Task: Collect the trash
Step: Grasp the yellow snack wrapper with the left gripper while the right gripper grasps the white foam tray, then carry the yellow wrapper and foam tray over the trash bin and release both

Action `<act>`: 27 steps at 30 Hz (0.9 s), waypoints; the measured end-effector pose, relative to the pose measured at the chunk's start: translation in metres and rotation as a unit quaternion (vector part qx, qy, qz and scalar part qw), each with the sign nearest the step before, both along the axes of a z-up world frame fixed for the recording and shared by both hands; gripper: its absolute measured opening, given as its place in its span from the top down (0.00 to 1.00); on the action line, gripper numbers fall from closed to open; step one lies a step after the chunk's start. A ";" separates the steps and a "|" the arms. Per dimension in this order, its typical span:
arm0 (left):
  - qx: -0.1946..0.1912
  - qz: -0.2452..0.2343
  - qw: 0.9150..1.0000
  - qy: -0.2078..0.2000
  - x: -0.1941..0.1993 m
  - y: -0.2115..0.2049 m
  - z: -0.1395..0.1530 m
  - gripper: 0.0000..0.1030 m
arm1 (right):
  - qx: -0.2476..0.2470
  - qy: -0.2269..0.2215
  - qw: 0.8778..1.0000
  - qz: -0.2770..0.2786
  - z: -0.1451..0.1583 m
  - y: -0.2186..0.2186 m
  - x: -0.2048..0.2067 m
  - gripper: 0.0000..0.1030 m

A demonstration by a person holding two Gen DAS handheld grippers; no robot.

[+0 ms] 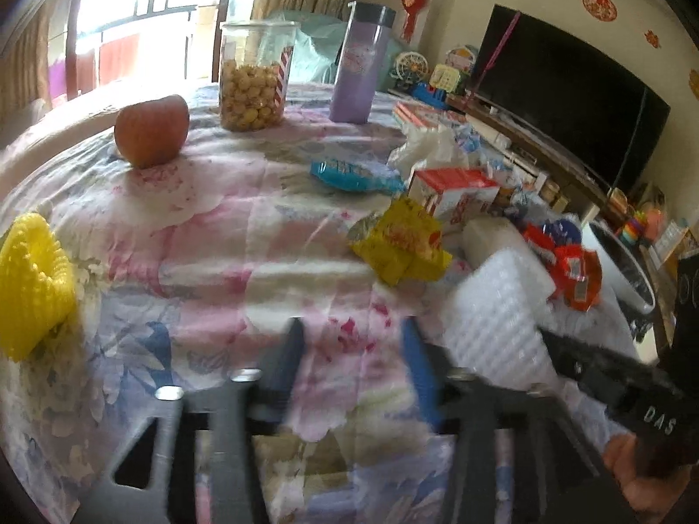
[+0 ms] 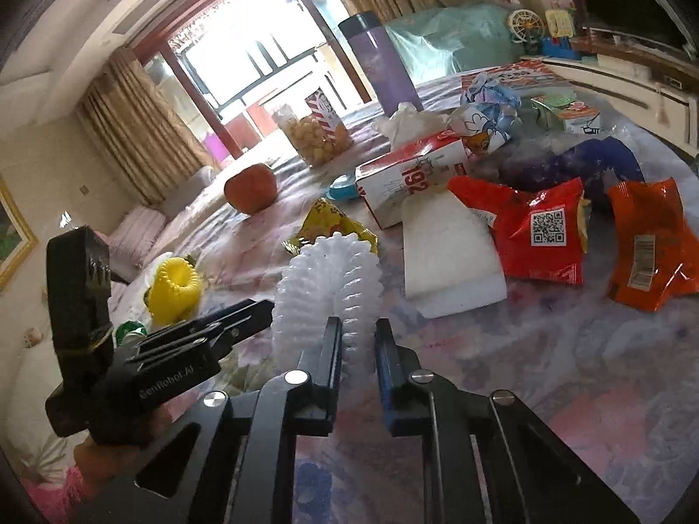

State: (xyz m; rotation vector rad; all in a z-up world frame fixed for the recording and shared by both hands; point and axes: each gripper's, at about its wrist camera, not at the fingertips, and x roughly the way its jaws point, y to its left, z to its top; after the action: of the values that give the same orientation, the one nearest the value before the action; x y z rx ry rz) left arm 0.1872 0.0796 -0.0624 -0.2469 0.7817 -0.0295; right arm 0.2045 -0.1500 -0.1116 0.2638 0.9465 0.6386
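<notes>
The floral-covered table (image 2: 568,371) is strewn with wrappers, and the white foam fruit net (image 2: 327,279) lies near its front edge. The right gripper (image 2: 358,340) is clenched on that net's near rim, while the left gripper (image 1: 349,349) hangs spread and empty. The squashy mesh could tear or slip free, since only a thin edge is pinched.

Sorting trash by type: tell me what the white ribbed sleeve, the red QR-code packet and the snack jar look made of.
White ribbed sleeve: apparently soft foam netting, matte, ridged mesh surface; right claw closed on it.
Red QR-code packet: probably plastic film, glossy, with crinkles and sharp highlights.
Snack jar: clear, with yellow balls visible through the wall; glass or hard plastic, cannot tell.
</notes>
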 end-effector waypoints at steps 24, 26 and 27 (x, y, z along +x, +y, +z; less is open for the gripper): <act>-0.020 -0.007 1.000 0.003 0.049 -0.038 -0.001 0.78 | 0.010 -0.016 0.993 -0.118 0.029 -0.119 -0.033 0.88; -0.022 -0.019 1.000 -0.003 0.037 -0.044 0.005 0.78 | 0.011 -0.019 0.992 -0.124 0.029 -0.125 -0.032 0.88; -0.023 -0.028 0.999 -0.007 0.030 -0.050 0.009 0.78 | 0.012 -0.020 0.991 -0.128 0.030 -0.129 -0.031 0.88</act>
State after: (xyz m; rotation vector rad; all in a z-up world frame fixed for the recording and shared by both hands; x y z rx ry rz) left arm 0.2174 0.0296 -0.0531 -0.2684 0.7751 -0.1016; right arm 0.1731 -0.2791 -0.0818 0.3861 0.8498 0.4173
